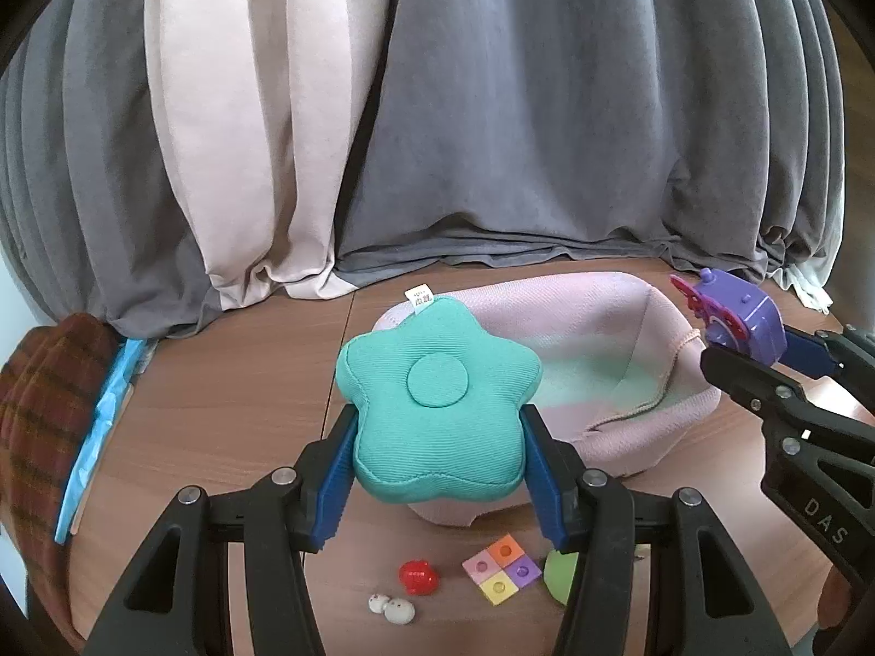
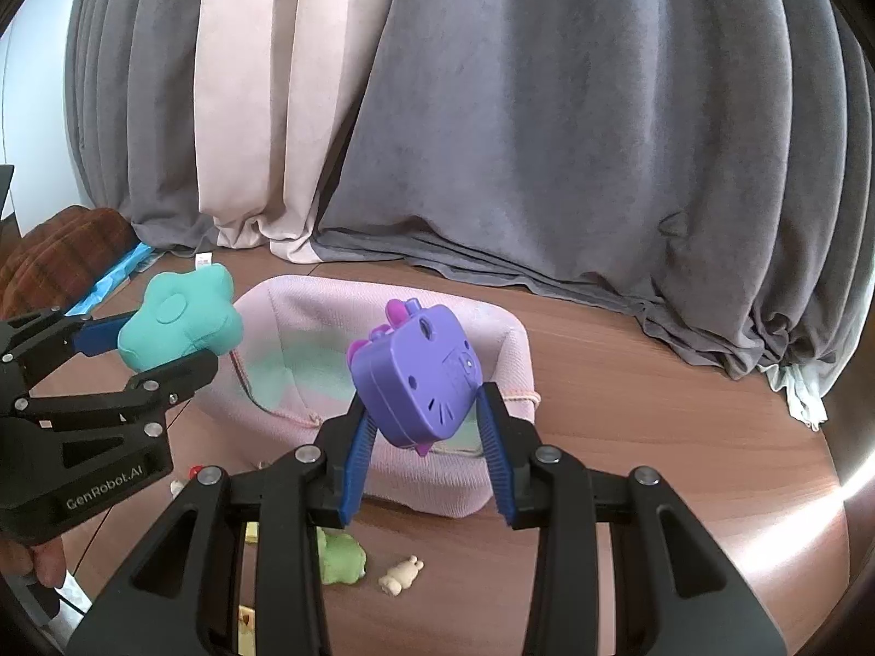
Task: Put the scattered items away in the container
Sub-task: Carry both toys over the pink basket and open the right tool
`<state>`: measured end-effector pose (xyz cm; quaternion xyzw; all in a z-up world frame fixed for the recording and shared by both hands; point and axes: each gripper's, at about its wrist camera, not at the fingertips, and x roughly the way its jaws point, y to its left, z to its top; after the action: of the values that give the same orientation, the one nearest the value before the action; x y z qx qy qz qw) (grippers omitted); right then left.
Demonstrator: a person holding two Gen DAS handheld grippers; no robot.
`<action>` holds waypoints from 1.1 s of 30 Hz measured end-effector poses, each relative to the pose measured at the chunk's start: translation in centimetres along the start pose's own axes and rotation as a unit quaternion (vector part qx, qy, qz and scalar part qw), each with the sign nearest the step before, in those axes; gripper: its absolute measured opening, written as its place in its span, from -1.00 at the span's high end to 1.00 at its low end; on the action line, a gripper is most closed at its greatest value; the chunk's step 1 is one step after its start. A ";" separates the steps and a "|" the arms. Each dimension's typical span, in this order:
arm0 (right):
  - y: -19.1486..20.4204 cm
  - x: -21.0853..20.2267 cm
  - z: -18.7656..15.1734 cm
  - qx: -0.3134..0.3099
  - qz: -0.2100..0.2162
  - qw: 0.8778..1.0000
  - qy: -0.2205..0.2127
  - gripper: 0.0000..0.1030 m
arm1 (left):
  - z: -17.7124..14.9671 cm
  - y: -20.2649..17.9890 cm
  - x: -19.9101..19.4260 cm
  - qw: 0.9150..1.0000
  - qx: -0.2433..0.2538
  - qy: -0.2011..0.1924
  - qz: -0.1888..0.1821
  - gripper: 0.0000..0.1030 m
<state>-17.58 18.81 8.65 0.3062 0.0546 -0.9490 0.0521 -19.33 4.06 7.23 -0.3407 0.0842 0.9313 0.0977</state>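
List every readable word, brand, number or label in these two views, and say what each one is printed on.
"GenRobot.AI": on the black body of the left gripper, seen from the right wrist view.
"DAS": on the black body of the right gripper, seen from the left wrist view; the edge of the picture cuts it off, so it may be part of a longer word.
White tag on the teal flower cushion: printed marks, too small to read.
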 end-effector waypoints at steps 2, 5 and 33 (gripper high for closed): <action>-0.1 0.7 0.3 0.002 0.005 1.000 0.004 0.35 | 0.4 -0.1 0.5 1.000 0.002 0.004 0.000 -0.01; -0.1 1.6 0.7 0.003 0.008 1.000 0.008 0.35 | 0.9 -0.3 1.3 1.000 0.004 0.010 0.000 -0.01; -0.5 7.9 2.2 -0.014 0.033 0.998 0.057 0.35 | 2.9 -0.3 8.1 0.997 -0.003 0.076 -0.017 -0.01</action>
<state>-25.29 18.51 5.80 0.3611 0.0606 -0.9267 0.0845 -27.11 5.97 4.14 -0.4120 0.0833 0.9012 0.1057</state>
